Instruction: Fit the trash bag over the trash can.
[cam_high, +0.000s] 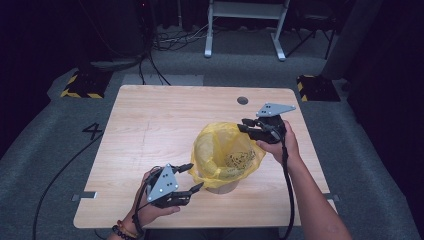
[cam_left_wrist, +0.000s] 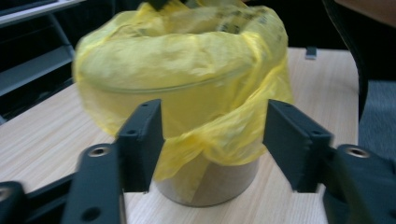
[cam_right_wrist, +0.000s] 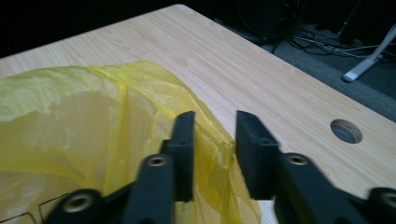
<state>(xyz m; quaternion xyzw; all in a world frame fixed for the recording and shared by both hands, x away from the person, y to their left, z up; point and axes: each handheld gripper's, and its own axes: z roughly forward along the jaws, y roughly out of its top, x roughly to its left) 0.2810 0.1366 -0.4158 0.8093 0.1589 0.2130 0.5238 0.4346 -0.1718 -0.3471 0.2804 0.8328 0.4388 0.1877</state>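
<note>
You're fitting a yellow bag (cam_high: 225, 152) into a small tub (cam_high: 220, 187) near the front mid of the table (cam_high: 150, 130). The bag's mostly done: its near edge is folded over the rim, but the far-right edge is sticking up loose. Your right gripper (cam_high: 246, 125) is narrowed around that edge, a gap showing by 1 jaw, so can't tell if it's pinching. Your left gripper (cam_high: 196, 176) is part open, holding nothing, straddling the folded skirt. Inside: bag w/ print, nothing else visible.
</note>
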